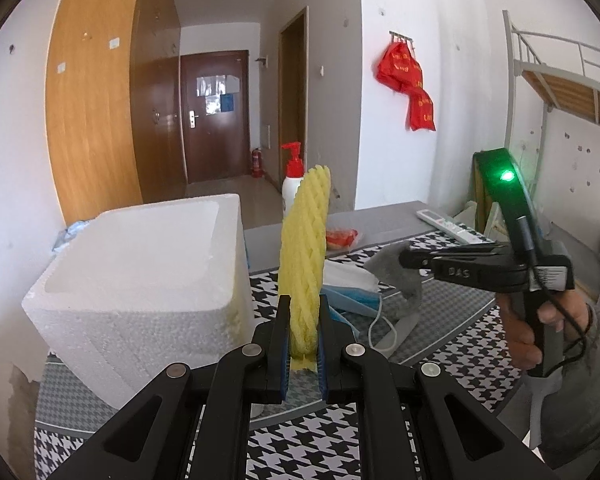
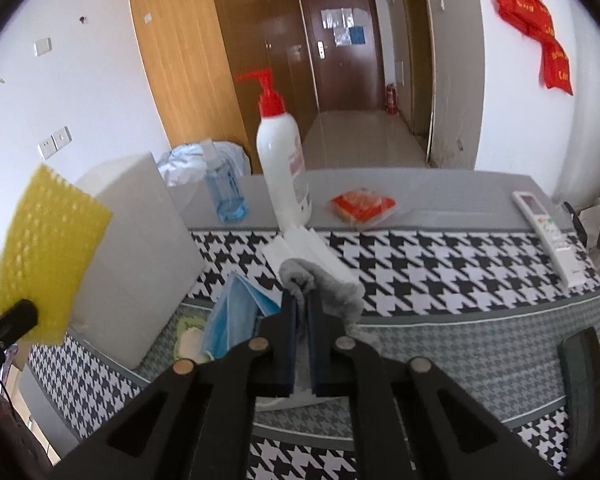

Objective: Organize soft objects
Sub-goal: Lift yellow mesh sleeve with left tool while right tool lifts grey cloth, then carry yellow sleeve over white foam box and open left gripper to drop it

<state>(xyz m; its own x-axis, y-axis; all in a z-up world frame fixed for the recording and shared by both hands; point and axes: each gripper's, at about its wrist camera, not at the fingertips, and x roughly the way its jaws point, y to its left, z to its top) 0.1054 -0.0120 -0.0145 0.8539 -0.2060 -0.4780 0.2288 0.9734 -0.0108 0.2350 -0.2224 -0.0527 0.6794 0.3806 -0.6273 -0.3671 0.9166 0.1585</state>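
A yellow foam net sleeve (image 1: 304,240) stands upright between the pads of my left gripper (image 1: 304,304), which is shut on its lower end, beside the open white styrofoam box (image 1: 140,280). In the right wrist view the same sleeve (image 2: 48,256) shows at far left in front of the box (image 2: 140,240). My right gripper (image 2: 302,300) is shut on a fluffy grey cloth (image 2: 332,284), lifted just above the houndstooth tablecloth (image 2: 440,272). The left wrist view shows that gripper (image 1: 404,258), held by a hand, with the cloth (image 1: 388,268) hanging from it.
A blue face mask (image 2: 232,312) and white tissues (image 2: 312,248) lie under the grey cloth. Behind them stand a white pump bottle (image 2: 284,160) and a blue bottle (image 2: 226,188). An orange packet (image 2: 362,206) and a remote (image 2: 548,236) lie to the right.
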